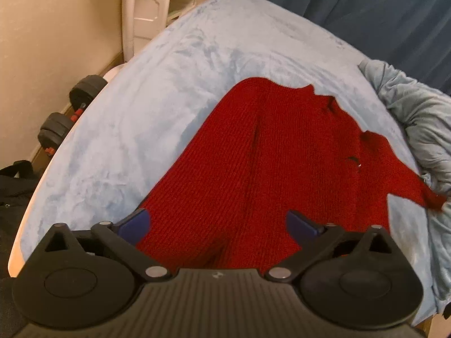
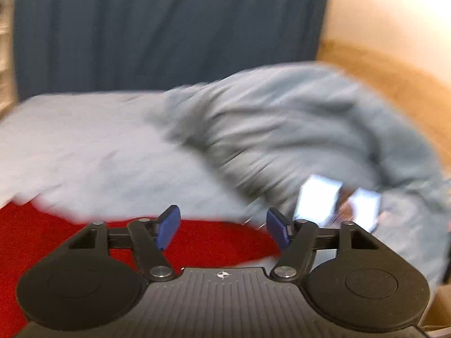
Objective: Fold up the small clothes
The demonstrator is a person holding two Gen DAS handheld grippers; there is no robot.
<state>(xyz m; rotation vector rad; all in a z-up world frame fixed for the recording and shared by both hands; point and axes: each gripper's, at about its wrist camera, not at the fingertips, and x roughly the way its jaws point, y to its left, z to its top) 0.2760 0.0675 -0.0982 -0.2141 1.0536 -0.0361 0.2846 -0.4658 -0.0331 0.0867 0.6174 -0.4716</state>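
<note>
Pale blue fleece bed (image 1: pixel 169 64) fills our view, dumbbells (image 1: pixel 70 112) down by the left wall. We hover the left gripper (image 1: pixel 218 225) over the red knit garment (image 1: pixel 267 155), jaws spread wide and empty, the near hem passing out of sight beneath us; its long axis runs straight ahead toward a ragged far edge. Over on the right, the right gripper (image 2: pixel 224 226) is half open and empty too (this view is badly blurred), red knit just below. We reckon the left is nearer. Crumpled grey-blue bedding (image 2: pixel 296 129) crowds the right side, two bright rectangles (image 2: pixel 318 197) unreadable.
</note>
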